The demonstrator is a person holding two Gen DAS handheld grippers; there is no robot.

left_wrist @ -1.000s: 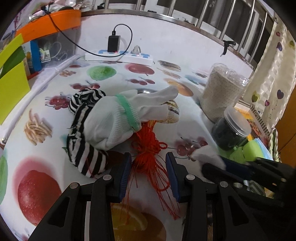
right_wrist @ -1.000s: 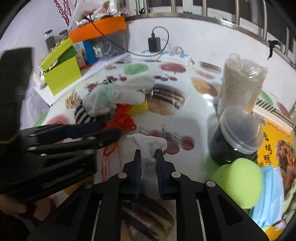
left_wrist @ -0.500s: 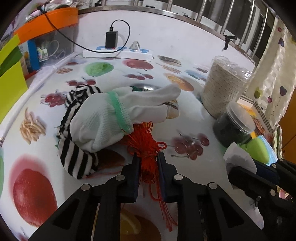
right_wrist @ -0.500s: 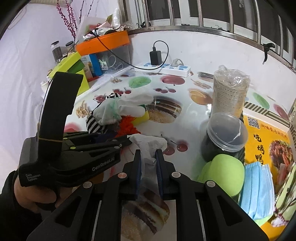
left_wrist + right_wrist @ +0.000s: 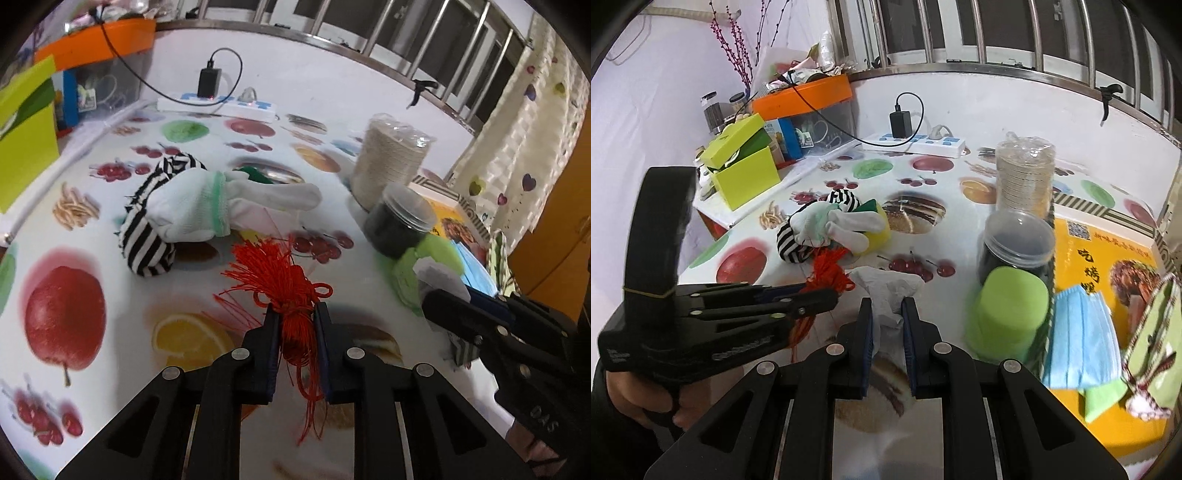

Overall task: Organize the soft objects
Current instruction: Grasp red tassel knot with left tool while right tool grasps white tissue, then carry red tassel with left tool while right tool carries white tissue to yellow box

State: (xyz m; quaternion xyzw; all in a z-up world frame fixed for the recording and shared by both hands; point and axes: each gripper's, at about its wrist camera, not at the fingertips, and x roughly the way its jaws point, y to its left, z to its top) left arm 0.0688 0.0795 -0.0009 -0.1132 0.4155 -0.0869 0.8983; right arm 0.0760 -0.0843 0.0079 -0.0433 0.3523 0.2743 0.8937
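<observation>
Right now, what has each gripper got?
Left gripper: closed on the red tassel.
Right gripper: closed on the white tissue.

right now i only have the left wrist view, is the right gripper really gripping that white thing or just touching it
Observer: Gripping it. The right gripper is shut on a crumpled tissue, with a pad pressed against each side.
Operator: ok, theres a bit of green behind the glove, what is it
Observer: A sponge, yellow with a green top. The glove's fingers lie across it.
Operator: anything soft past the green foam on the right
Observer: A blue face mask lies on the yellow box right beside the foam.
</observation>
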